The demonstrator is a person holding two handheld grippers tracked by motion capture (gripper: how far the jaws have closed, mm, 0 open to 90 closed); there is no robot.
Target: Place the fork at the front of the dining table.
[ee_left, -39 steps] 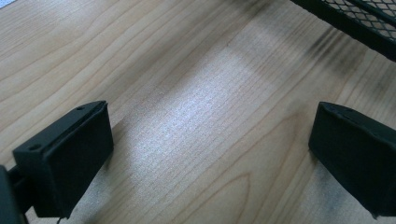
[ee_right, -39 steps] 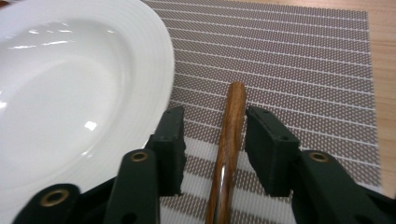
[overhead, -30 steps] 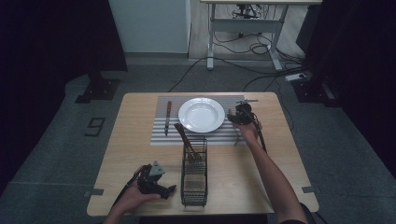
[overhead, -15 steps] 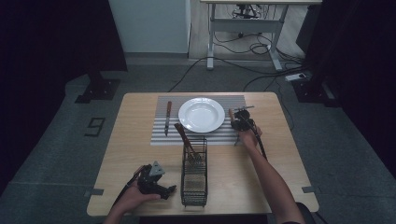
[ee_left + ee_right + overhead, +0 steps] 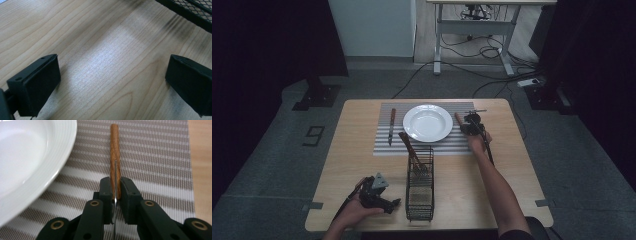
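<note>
My right gripper point(image 5: 115, 192) is shut on the thin metal part of a wooden-handled utensil point(image 5: 114, 150), seen edge-on. Its handle points away over the striped placemat point(image 5: 160, 157), just right of the white plate point(image 5: 27, 152). From above, that gripper point(image 5: 470, 125) sits at the plate's point(image 5: 428, 122) right side, with the utensil's handle point(image 5: 458, 118) sticking out toward the plate. My left gripper point(image 5: 387, 204) rests low at the table's near left, beside the black wire basket point(image 5: 419, 187). Its jaws point(image 5: 113, 67) stand wide open over bare wood, with nothing between them.
A second wooden-handled utensil point(image 5: 391, 126) lies on the placemat point(image 5: 462, 145) left of the plate. Another one point(image 5: 408, 146) leans out of the basket's far end. The basket's mesh edge point(image 5: 192, 12) lies just beyond my left jaws.
The right gripper has shifted only slightly beside the plate, still holding its utensil. The left hand and gripper have stayed in place.
</note>
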